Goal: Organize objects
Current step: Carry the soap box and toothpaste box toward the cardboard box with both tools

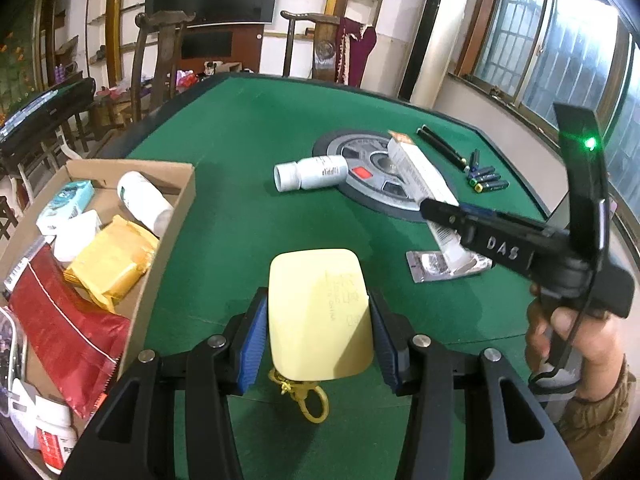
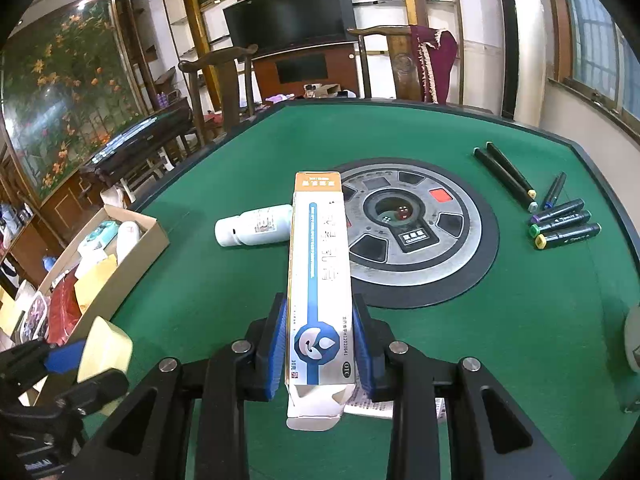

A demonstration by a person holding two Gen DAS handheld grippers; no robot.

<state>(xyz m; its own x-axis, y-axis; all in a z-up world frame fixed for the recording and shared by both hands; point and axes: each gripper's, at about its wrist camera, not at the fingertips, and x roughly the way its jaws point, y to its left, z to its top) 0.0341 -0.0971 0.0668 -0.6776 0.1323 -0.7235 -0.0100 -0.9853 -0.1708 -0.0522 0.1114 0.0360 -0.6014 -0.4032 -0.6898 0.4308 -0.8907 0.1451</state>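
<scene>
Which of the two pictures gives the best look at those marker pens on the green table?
The right wrist view: the markers lie in the open, with their coloured caps plain to see. In the left wrist view the markers are small and far off, beside the right tool.

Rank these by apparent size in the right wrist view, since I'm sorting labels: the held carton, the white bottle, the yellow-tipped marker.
1. Held carton, though nearness to the camera inflates it.
2. White bottle.
3. Yellow-tipped marker, looking close to the bottle in length but slimmer.
</scene>
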